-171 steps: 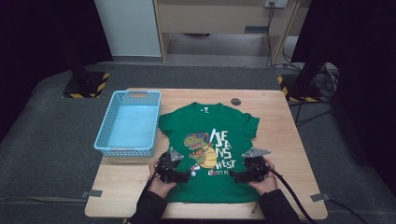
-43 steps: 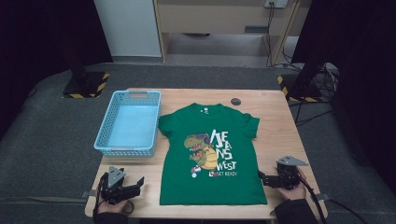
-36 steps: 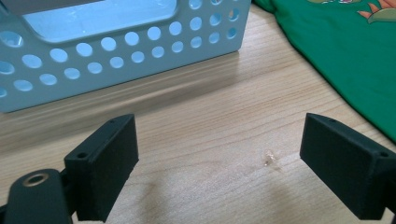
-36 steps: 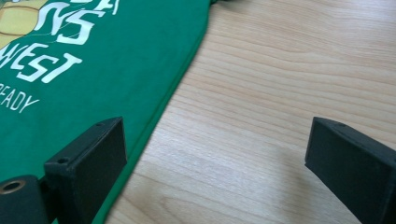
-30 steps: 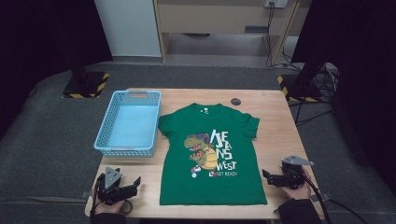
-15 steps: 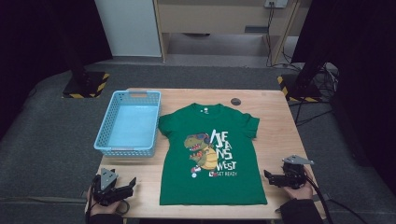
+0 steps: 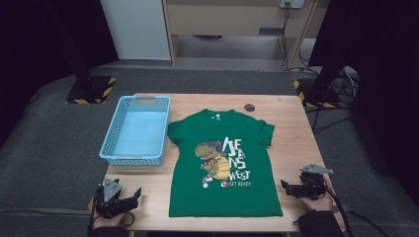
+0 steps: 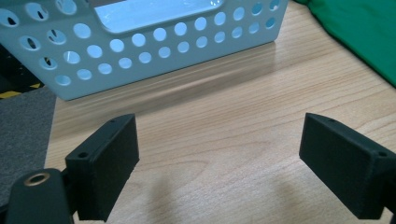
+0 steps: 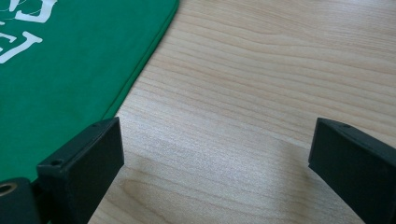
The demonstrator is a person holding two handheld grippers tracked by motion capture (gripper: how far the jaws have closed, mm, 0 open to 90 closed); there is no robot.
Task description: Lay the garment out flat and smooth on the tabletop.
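A green T-shirt [image 7: 225,160] with a dinosaur print and white lettering lies flat, front up, in the middle of the wooden table [image 7: 291,128]. My left gripper [image 7: 132,197] rests at the table's front left corner, open, nothing between its jaws, pointing toward the shirt's hem. In the left gripper view its jaws stand wide over bare wood, with the shirt [image 8: 359,32] at upper right. My right gripper [image 7: 286,186] sits open at the front right, just off the shirt's right edge. In the right gripper view the shirt [image 9: 70,65] lies at left.
A light blue perforated basket [image 7: 136,131] stands empty on the table's left side, its wall [image 8: 140,46] close ahead in the left gripper view. A small dark round object [image 7: 249,107] lies near the back edge. Grey carpet surrounds the table.
Both grippers have left the shirt's lower hem and pulled out to the front corners. Over the last second the left one slid slightly farther left and back; the right barely moved.
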